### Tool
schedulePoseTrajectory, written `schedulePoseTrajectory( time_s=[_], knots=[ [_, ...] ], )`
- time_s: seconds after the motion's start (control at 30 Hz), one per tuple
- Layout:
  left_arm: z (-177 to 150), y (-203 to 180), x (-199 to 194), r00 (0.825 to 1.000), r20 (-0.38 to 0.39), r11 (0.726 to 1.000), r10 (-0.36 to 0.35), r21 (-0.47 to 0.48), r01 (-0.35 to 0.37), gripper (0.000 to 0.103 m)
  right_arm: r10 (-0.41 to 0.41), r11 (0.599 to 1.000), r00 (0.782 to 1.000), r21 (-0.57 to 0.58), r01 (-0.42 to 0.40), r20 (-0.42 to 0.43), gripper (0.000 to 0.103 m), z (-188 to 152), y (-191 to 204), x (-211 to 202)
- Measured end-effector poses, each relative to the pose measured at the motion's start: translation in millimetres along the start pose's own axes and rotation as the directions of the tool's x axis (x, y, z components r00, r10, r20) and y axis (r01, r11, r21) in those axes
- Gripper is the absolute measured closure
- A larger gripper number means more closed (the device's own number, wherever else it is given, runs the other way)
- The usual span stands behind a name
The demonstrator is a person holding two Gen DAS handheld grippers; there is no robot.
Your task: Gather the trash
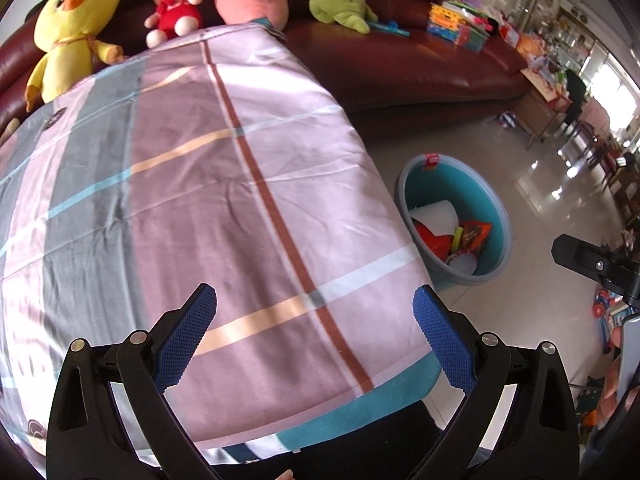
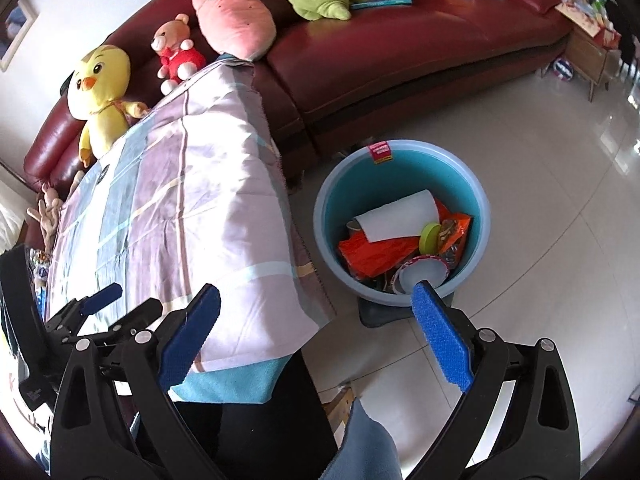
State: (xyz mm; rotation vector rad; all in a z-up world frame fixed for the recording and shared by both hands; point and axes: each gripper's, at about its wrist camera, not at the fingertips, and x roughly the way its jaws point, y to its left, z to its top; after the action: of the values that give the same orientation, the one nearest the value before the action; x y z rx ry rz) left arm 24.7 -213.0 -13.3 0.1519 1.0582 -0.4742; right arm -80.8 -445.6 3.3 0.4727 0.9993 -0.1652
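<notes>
Trash lies gathered in the blue bucket (image 2: 476, 216), which stands on the floor just beside the cloth-covered table (image 2: 168, 208) — near enough, I judge, that things could be dropped in from the table edge. The checked tablecloth (image 1: 200, 200) shows no litter on its visible top, so collection looks close to done. Inside the bucket sit a white paper roll (image 2: 396, 216), an orange wrapper (image 2: 376, 252), a paper bowl (image 2: 422, 274) and a yellow-green tape roll (image 2: 430, 236). The left gripper (image 1: 314, 334) hovers over the table with jaws wide apart and empty; the right gripper (image 2: 316, 340) is likewise spread and holds nothing, facing the bucket. A red label (image 2: 379, 150) clings to the bucket rim — its print is too small to read.
</notes>
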Motion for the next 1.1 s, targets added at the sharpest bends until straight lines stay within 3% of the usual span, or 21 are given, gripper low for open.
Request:
schedulePoseTrajectory(
  time_s=[0.6, 1.1],
  knots=[
    [-3.1, 12.7, -7.9, 1.0, 0.003, 0.999, -0.006, -0.042, 0.006, 0.004, 0.002, 1.0, 1.0, -0.017, -0.002, -0.012, 0.011, -6.8, 12.4, -4.5],
    [-4.2, 5.6, -11.9, 0.999, 0.045, 1.0, 0.028, -0.016, -0.027, 0.004, 0.0, 1.0, 1.0, -0.01, 0.0, -0.017, 0.011, -9.9, 8.5, -1.0]
  ],
)
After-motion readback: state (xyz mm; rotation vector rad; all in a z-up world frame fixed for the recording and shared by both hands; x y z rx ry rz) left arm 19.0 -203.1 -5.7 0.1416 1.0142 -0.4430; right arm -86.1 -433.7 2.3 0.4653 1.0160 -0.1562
